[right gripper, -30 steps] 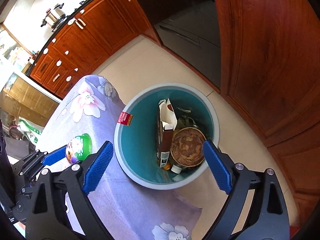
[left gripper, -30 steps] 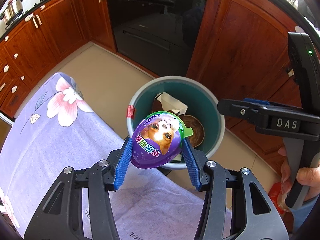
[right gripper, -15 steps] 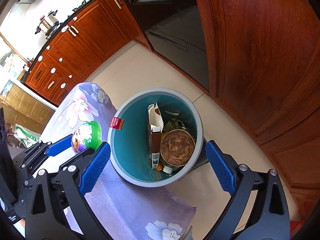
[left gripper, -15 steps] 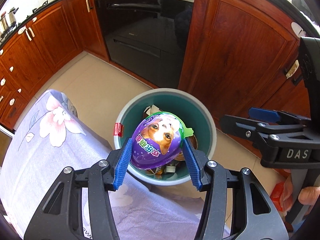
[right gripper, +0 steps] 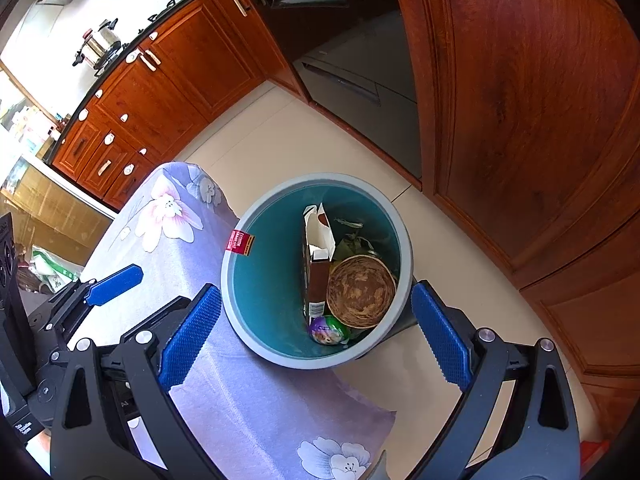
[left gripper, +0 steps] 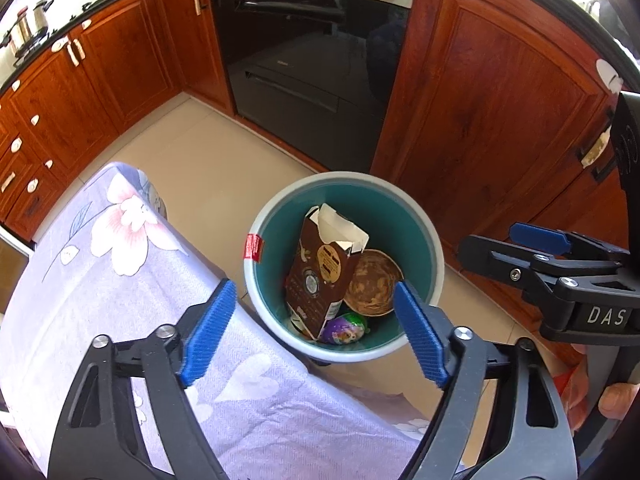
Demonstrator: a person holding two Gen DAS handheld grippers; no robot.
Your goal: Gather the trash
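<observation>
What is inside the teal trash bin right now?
The trash bin holds a brown carton, a brown round bowl, a purple egg-shaped package and green scraps. Anything beneath them is covered.

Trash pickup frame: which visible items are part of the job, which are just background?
Job:
- teal trash bin
- purple egg-shaped wrapper in the bin
- brown carton in the bin
- round brown bowl in the bin
- left claw, open above the bin
- right claw, open

Background:
- floral tablecloth
- oven
- wooden cabinets
- steel pot on the counter
</observation>
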